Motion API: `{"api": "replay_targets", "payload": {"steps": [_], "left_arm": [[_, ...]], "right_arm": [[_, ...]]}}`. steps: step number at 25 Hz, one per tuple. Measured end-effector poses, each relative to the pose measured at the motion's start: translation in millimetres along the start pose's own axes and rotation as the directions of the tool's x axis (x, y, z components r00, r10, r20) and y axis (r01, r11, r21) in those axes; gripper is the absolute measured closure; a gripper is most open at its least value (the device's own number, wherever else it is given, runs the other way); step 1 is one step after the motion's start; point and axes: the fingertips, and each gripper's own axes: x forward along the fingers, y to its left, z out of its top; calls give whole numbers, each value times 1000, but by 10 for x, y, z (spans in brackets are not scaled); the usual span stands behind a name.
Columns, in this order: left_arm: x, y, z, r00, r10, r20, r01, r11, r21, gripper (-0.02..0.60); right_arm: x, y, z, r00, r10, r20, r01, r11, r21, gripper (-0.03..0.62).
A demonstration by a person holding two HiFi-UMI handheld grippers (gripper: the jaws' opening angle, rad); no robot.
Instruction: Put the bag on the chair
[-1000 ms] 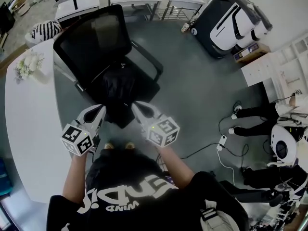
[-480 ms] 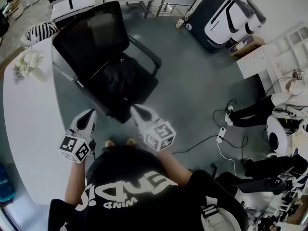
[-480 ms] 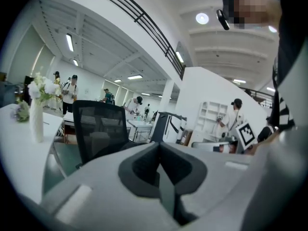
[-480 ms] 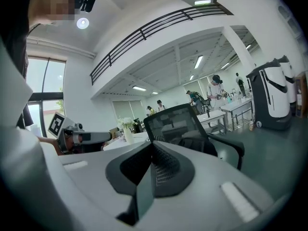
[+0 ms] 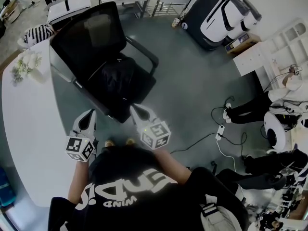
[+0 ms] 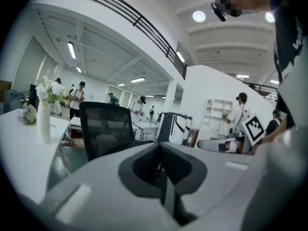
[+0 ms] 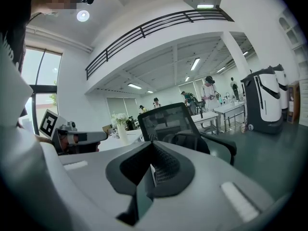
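On the grey floor (image 5: 192, 85), the chair (image 5: 91, 42) stands by a table (image 5: 29, 129)

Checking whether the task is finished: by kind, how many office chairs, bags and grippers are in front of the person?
Office chair: 1
Black bag, on its seat: 1
Grippers: 2 (left gripper, right gripper, both shut, empty)
Total: 4

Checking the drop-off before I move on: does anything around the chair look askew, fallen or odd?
Nothing stands out. The black bag lies on the seat of the chair, and the chair stands upright. The left tool and right tool are shut, empty and short of the seat.
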Motion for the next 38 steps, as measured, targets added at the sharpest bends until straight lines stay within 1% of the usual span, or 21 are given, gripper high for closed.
{"api": "replay_targets", "payload": {"steps": [9,21,38], "left_arm": [[0,42,90,1000,7,23,-7,1000,-8,581],[-59,99,106,1000,29,11,-29,999,-14,581],[-44,102,60,999,47,6,-46,998,-43,581]], "right_arm": [[5,30,4,1000,-16,5,16,1000,-8,594],[-85,-51,106,999,-32,12,32,999,-24,594],[-40,-7,77,1000,4,4,-3,1000,-8,593]]}}
